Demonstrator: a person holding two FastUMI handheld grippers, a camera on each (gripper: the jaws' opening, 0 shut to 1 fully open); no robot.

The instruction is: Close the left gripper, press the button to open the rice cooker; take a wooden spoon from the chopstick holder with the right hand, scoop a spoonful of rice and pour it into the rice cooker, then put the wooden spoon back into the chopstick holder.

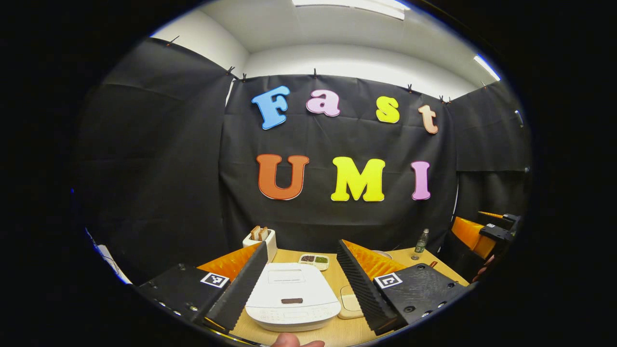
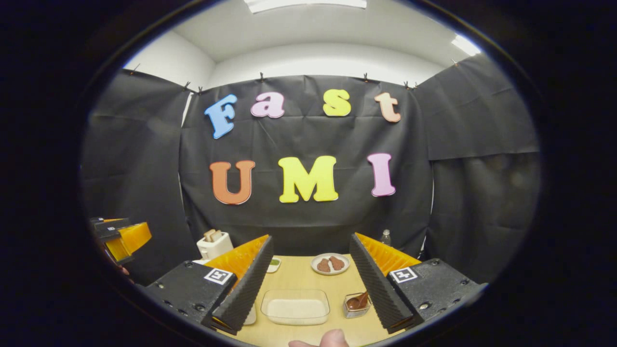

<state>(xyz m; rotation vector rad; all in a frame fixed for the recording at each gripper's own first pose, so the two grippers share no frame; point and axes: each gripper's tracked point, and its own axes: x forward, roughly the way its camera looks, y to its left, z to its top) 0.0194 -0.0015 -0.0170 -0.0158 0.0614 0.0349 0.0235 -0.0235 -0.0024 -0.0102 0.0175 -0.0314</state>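
In the left gripper view the white rice cooker [image 1: 292, 295] sits lid down on the wooden table, its dark button [image 1: 291, 300] at the front, framed between the fingers of my open left gripper [image 1: 302, 260], which hovers above and short of it. In the right gripper view my right gripper [image 2: 311, 254] stands open over a clear container of rice [image 2: 295, 305]. Beside it on the right a small clear chopstick holder [image 2: 357, 305] holds a wooden spoon [image 2: 358, 301]. The other gripper [image 2: 120, 237] shows at the far left; in the left gripper view the right one [image 1: 487, 231] sits at the far right.
A white toaster [image 1: 261, 241] with bread stands at the back left. A divided dish [image 1: 314, 260] lies behind the cooker, a small beige board [image 1: 350, 302] to its right, a bottle [image 1: 422, 241] at the back. A plate with brown pieces [image 2: 330, 263] sits mid-table. A thumb [image 2: 332, 338] shows below.
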